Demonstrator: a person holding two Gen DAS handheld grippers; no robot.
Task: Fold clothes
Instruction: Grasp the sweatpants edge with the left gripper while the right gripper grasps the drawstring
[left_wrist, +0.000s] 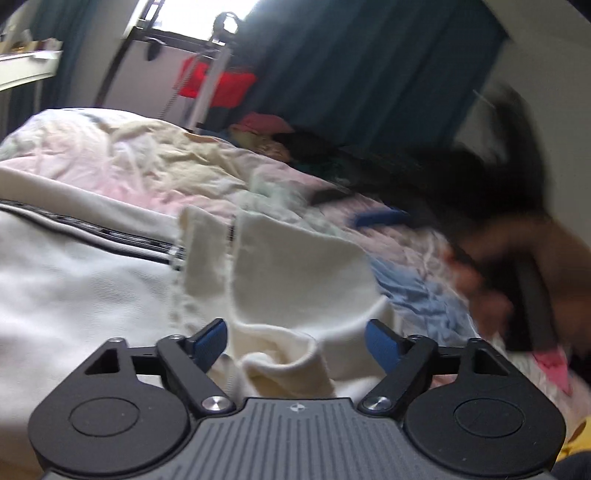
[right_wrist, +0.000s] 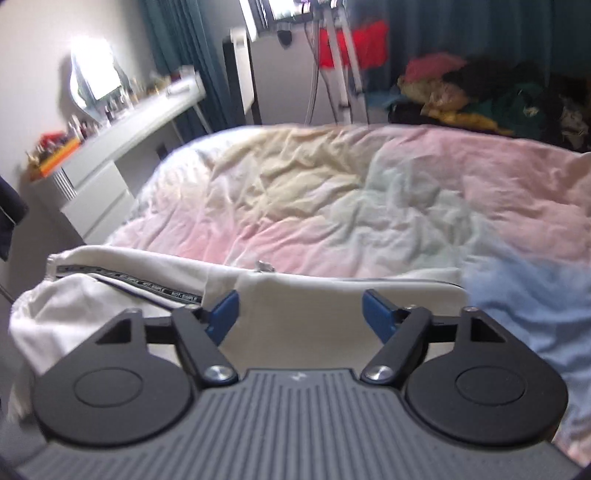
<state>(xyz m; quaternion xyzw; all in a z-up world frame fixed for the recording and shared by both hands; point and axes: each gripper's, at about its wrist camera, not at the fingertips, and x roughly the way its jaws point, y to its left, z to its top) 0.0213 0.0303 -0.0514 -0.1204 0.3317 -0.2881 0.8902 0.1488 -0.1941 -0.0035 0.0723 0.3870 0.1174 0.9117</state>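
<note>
The left gripper (left_wrist: 295, 345) had its jaws wide open, a raised fold of the white garment (left_wrist: 288, 280) between the blue pads (left_wrist: 210, 343), neither pad pressing it. The right gripper (right_wrist: 299, 314) had its jaws wide open too, over the garment's (right_wrist: 314, 306) flat cloth, gripping nothing. The garment lay at the near edge of the bed (right_wrist: 332, 192), its long axis running left to right, its black zipper band (right_wrist: 129, 282) toward the left. Beyond it the rumpled pastel duvet lay bare up to a clothes pile (right_wrist: 480, 96). A white dresser (right_wrist: 110, 155) stood left of the bed.
</note>
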